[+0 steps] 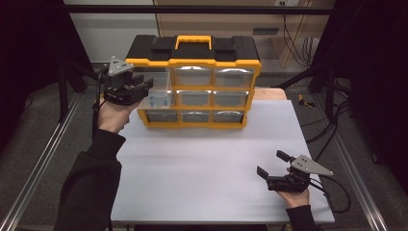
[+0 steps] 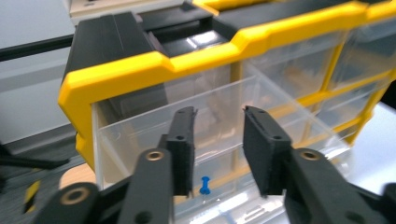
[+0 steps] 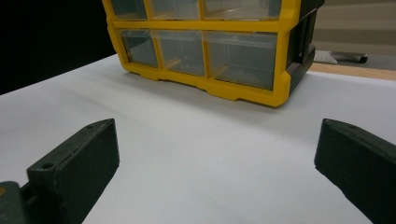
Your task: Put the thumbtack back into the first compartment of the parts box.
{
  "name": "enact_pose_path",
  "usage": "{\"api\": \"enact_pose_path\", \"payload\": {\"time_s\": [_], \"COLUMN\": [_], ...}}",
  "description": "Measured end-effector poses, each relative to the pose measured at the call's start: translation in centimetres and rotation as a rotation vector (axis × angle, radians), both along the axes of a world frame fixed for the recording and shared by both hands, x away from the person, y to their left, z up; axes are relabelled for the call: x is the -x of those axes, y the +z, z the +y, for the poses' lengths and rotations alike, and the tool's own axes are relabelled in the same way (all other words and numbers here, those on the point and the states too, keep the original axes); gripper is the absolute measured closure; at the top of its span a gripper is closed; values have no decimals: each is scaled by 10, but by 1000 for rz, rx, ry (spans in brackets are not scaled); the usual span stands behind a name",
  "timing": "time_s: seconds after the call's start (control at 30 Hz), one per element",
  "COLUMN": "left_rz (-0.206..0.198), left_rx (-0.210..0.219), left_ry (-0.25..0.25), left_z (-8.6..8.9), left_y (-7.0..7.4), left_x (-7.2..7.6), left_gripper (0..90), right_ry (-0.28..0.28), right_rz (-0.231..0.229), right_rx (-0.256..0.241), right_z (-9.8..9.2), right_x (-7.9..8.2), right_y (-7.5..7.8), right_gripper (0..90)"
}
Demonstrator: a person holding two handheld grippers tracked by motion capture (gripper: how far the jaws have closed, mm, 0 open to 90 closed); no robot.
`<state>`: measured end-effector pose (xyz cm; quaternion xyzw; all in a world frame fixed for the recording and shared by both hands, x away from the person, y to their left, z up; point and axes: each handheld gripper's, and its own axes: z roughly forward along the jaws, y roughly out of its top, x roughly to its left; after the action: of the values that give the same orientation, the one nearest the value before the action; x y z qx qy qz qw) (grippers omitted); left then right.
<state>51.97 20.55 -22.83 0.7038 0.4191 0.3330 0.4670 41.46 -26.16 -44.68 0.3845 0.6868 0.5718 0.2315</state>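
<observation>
Dark railings and a grey floor frame the desk (image 1: 211, 163), whose top is a smooth, matte white sheet with a strip of bare wood showing at its far edge. At the back of the desk stands an organizer cabinet (image 1: 192, 82): a yellow plastic frame, a black moulded top with a yellow carry handle (image 1: 192, 41), and three rows of three clear, boxy plastic drawers.

My left gripper (image 2: 217, 149) is raised at the cabinet's left end, level with the upper rows. One clear drawer (image 2: 224, 116) on that side is pulled partway out of the frame. My jaws, flat black pads on ribbed arms, stand apart with a narrow gap, and the drawer's transparent front wall lies between or just beyond them; I cannot tell whether either pad touches it. A small blue pushpin (image 2: 204, 185) lies inside clear plastic below the jaws; which drawer holds it I cannot tell.

My right gripper (image 1: 275, 166) rests low over the near right part of the desk, well apart from the cabinet. Its jaws are spread wide, holding nothing, with bare white surface between them.
</observation>
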Motion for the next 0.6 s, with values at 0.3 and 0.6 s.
{"api": "enact_pose_path", "payload": {"time_s": [0.3,0.6], "left_rz": [-94,-133], "left_rx": [112,134], "left_ry": [-67,-148], "left_z": [17,23], "left_y": [-11,-42], "left_x": [27,54], "left_gripper": [335,158], "right_ry": [-3,4], "right_rz": [-2,-8], "right_rx": [-8,5], "right_z": [0,-2], "right_x": [0,0], "right_y": [1,1], "right_gripper": [6,6]}}
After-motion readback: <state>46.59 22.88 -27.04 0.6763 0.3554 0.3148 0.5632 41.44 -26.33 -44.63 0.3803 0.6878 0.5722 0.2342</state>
